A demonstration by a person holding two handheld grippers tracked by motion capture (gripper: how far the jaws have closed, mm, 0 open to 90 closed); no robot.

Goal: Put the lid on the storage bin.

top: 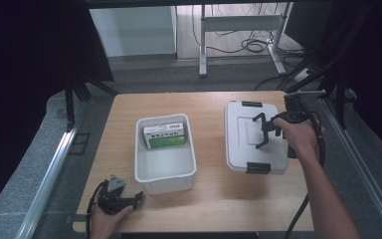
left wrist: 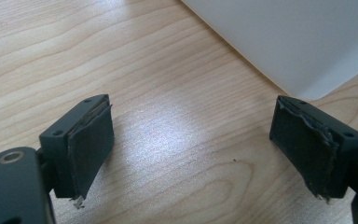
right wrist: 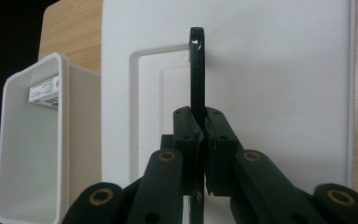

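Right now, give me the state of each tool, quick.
Left tool: open, holding nothing, over the light wooden table.
Right tool: shut on the black plastic handle of the white plastic lid.

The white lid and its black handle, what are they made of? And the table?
The white lid looks like smooth matte plastic: moulded raised panel, rounded corners. Its black handle, clamped by the right gripper, seems glossy hard plastic, since light glints on its rim. The table looks like pale wood or wood-look laminate: grain lines show, with a soft sheen.
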